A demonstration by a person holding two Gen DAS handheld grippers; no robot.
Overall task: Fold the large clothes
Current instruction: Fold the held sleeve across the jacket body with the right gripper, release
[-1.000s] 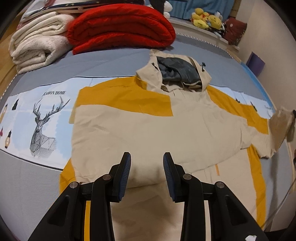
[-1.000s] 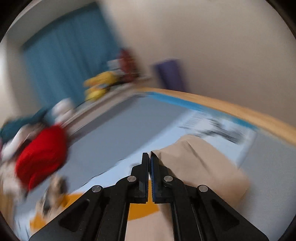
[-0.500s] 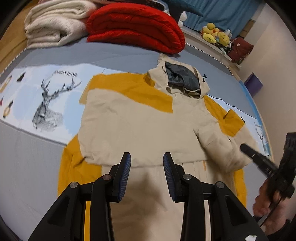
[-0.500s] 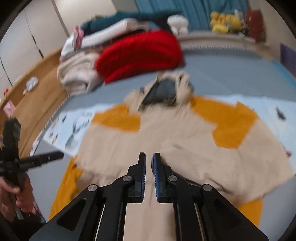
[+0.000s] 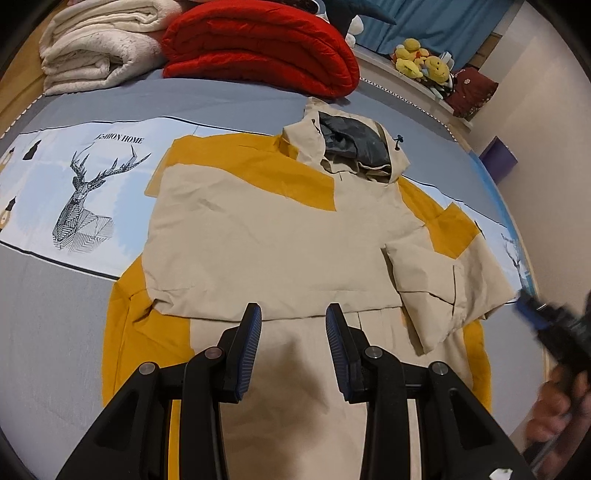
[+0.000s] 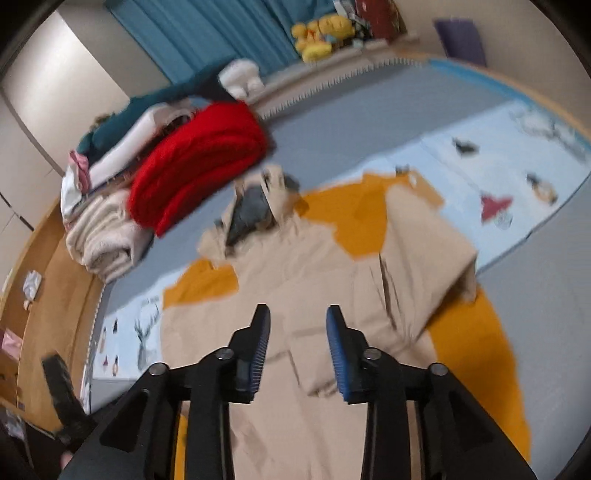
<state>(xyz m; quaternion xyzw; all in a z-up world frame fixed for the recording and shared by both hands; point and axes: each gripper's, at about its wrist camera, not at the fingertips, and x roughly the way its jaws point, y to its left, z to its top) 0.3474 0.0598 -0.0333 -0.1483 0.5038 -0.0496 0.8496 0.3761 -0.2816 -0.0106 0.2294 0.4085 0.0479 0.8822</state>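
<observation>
A: What lies on the bed (image 5: 55,332), left to right?
B: A deer print (image 5: 85,199) at left, then the beige-and-yellow jacket (image 5: 266,236) spread flat mid-bed, both sleeves folded inward.
A: And the grippers?
B: The left hand-held gripper (image 5: 293,343) hovers spread, pinching nothing; the right hand-held gripper (image 6: 297,347) is opening, nothing between its jaws.

This was a bedroom in a home. A wide bed (image 5: 55,332) filled the room, covered by a grey and pale blue sheet printed with a deer (image 5: 88,199) and the words "HOME". Folded cream blankets (image 5: 92,48) and a red quilt (image 5: 258,44) were stacked at its far edge. Yellow plush toys (image 5: 421,62) sat on a ledge before blue curtains (image 6: 207,33). Plain walls and a wooden floor (image 6: 48,280) surrounded the bed.
</observation>
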